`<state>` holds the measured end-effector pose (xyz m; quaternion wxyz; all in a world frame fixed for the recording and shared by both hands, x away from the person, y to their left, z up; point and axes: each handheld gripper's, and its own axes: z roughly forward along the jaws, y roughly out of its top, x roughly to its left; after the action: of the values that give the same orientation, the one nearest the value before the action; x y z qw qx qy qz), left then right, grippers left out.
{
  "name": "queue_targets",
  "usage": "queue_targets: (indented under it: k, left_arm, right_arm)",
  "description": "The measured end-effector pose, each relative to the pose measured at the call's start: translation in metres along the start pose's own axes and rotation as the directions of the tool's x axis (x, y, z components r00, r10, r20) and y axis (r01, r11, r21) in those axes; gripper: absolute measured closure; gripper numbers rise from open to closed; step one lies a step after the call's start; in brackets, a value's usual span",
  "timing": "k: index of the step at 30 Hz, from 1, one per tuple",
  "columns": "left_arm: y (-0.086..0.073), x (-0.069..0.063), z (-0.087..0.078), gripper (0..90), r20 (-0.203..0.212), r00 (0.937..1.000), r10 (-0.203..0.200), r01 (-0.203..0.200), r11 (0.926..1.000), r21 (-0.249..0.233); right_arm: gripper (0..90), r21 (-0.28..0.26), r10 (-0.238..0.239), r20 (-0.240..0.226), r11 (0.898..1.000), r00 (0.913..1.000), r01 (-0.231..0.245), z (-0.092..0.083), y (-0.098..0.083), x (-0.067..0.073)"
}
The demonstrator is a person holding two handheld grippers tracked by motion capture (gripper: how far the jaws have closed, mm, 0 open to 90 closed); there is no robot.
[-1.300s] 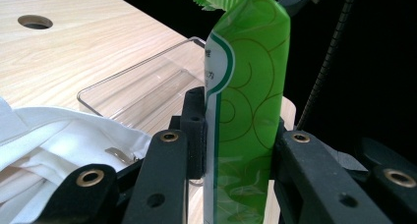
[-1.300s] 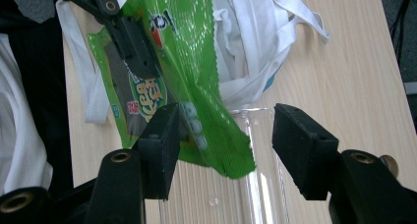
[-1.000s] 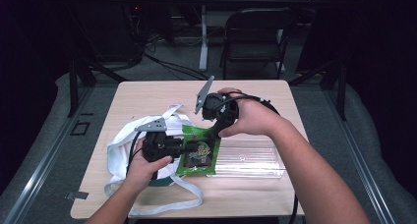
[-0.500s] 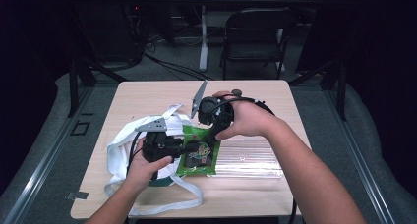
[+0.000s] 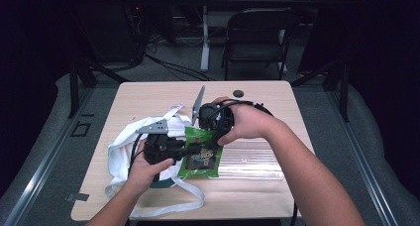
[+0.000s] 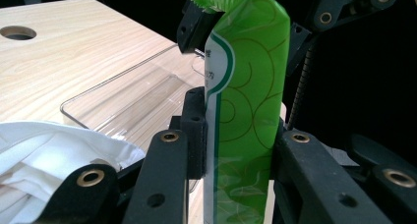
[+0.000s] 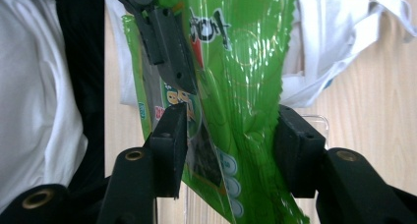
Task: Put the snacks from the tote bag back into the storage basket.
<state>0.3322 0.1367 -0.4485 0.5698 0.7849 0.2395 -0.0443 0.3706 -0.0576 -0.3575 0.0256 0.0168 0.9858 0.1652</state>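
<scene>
Jaws of left gripper clamp green packet — right gripper closing around its edge, pads not yet pressing.

surface: wooden table | on it: white cloth bag, clear tray

The right gripper was brought down slightly onto the green snack bag, and its jaws were being closed around the bag's upper edge.
</scene>
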Motion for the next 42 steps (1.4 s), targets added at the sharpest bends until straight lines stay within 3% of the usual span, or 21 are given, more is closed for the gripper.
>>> queue_targets:
  k: [15,22,42]
  left_arm:
    - [0.0004,-0.0026,0.0006,73.4,0.007,0.9997,0.023,-0.023,0.9997,0.004]
    - [-0.0006,-0.0021,0.0024,70.1,0.000,0.9997,0.025,-0.025,0.9996,0.011]
    - [-0.0017,0.0011,0.0015,60.4,-0.008,0.9998,-0.017,0.017,0.9999,0.003]
  right_arm:
    - [67.4,0.029,-0.008,-0.059,1.000,0.9982,0.010,0.0037,0.0007,-0.0001]
    - [73.9,0.044,-0.021,-0.062,0.999,0.9979,0.024,0.0042,0.0001,0.0012]
    - [75.3,0.072,-0.023,-0.039,0.997,0.9990,0.025,0.0014,-0.0014,0.0015]
